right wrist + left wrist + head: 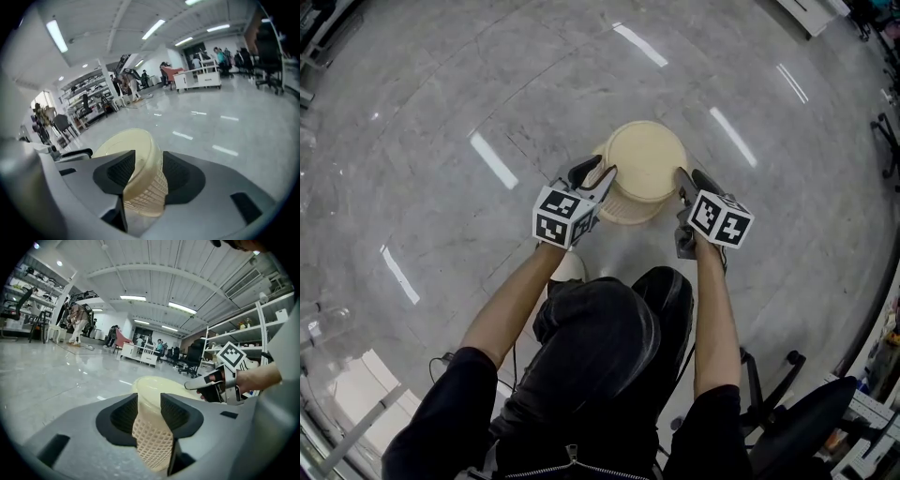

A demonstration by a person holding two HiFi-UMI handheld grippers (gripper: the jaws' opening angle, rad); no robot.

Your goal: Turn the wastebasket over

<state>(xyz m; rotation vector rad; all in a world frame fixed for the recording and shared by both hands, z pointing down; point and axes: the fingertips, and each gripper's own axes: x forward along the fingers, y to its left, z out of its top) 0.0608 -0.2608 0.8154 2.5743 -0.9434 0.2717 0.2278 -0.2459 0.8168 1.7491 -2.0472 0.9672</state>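
The cream mesh wastebasket (645, 159) stands upside down on the grey floor, its flat base up and its wider rim down. My left gripper (598, 176) is against its left side and my right gripper (686, 183) against its right side. In the left gripper view the mesh wall (152, 437) fills the gap between the open jaws of the left gripper (149, 401), and the right gripper (211, 385) shows beyond. In the right gripper view the basket (124, 145) sits tilted between the spread jaws of the right gripper (149, 161). Neither gripper clamps the wall.
The person's dark-trousered knees (600, 328) and a white shoe (570, 267) are just behind the basket. A black office chair (806, 412) is at the lower right, white boxes (347, 375) at the lower left. Shelves, desks and distant people line the room's edges.
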